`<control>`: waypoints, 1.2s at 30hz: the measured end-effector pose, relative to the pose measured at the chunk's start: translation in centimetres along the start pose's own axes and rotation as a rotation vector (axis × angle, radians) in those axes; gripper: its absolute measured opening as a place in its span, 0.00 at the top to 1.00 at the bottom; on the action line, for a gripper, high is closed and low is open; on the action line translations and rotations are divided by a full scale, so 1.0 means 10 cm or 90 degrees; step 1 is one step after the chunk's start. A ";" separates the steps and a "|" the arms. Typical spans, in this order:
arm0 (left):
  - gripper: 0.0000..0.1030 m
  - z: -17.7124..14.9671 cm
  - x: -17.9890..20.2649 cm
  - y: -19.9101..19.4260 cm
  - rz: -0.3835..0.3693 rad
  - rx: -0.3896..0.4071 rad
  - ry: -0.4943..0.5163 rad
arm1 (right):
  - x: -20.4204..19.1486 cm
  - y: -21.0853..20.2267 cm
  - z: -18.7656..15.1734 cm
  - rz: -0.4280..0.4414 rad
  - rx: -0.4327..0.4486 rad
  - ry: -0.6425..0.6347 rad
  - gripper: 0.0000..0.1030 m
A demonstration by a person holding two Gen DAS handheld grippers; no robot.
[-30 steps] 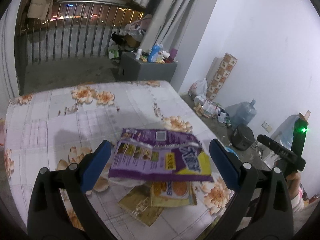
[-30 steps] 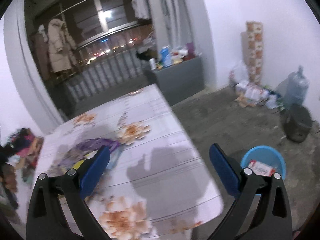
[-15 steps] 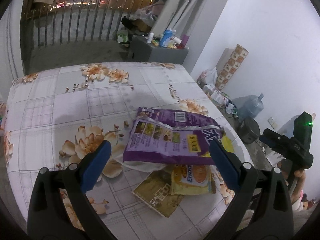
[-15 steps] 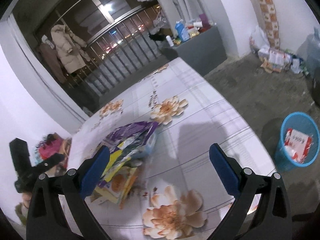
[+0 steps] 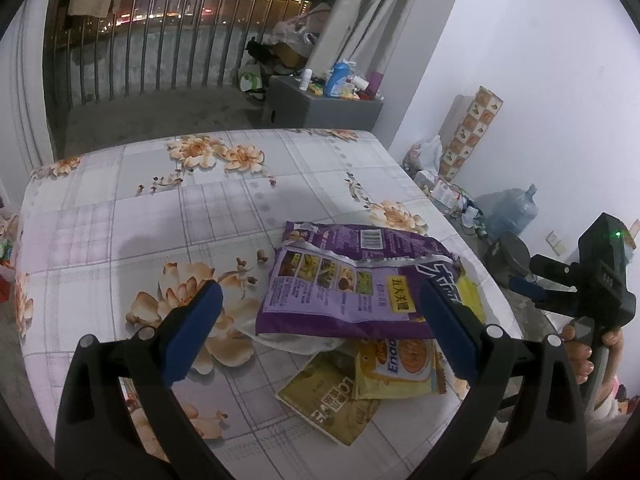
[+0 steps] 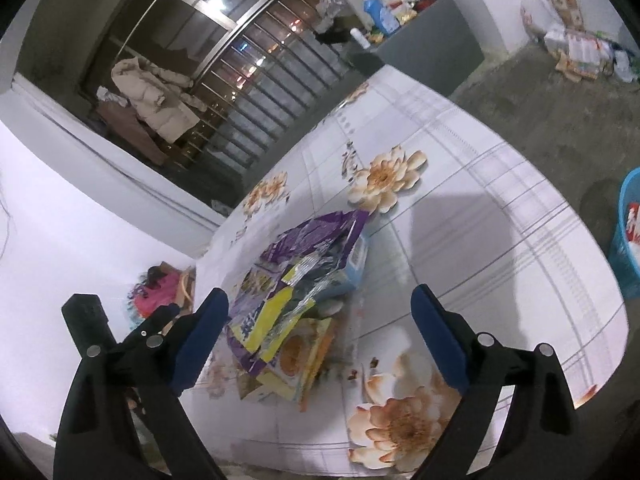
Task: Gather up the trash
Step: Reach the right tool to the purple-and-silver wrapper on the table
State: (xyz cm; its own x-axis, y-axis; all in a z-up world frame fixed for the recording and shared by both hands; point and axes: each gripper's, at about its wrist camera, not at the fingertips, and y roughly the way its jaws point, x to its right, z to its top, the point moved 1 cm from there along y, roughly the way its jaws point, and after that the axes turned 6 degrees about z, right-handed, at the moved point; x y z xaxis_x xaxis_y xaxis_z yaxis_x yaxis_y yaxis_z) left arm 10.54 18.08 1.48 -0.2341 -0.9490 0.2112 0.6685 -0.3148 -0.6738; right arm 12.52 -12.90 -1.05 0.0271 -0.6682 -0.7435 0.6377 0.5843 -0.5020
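A purple snack bag (image 5: 352, 280) lies on the flowered tablecloth (image 5: 140, 208), on top of a yellow biscuit wrapper (image 5: 400, 368), an olive wrapper (image 5: 332, 396) and a white scrap (image 5: 296, 340). My left gripper (image 5: 318, 304) hangs open just above the pile's near edge, touching nothing. In the right wrist view the same purple bag (image 6: 316, 236) and yellow wrapper (image 6: 296, 356) lie ahead of my right gripper (image 6: 320, 304). Its jaws are wide and closing, with the pile's edge between them and the pads off it. Each gripper shows in the other's view: right gripper (image 5: 580, 288), left gripper (image 6: 120, 340).
A blue bin (image 6: 628, 240) with a wrapper inside stands on the floor to the right of the table. A grey cabinet (image 5: 324, 104) with bottles stands beyond the table's far edge. A water jug (image 5: 512, 212) and bags line the wall.
My right gripper swung left from the table edge and blue bin toward the wrapper pile, rolling as it went. My left gripper sank closer to the purple bag.
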 end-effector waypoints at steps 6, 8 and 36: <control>0.09 0.02 -0.06 0.04 0.009 0.002 -0.002 | 0.04 0.11 0.01 0.033 -0.027 0.037 0.18; 0.09 0.02 -0.08 0.05 0.011 0.001 -0.002 | 0.08 0.15 0.01 0.046 -0.036 0.057 0.20; 0.23 -0.02 -0.18 0.36 0.032 -0.021 -0.025 | 0.38 0.44 -0.05 0.121 -0.094 0.204 0.44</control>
State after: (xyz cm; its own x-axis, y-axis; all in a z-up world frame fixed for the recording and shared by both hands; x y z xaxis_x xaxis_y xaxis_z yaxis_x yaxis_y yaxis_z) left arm 13.29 18.64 -1.47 -0.1728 -0.9637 0.2038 0.6546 -0.2669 -0.7073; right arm 15.01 -12.67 -6.30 -0.1227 -0.3778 -0.9177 0.5268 0.7589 -0.3829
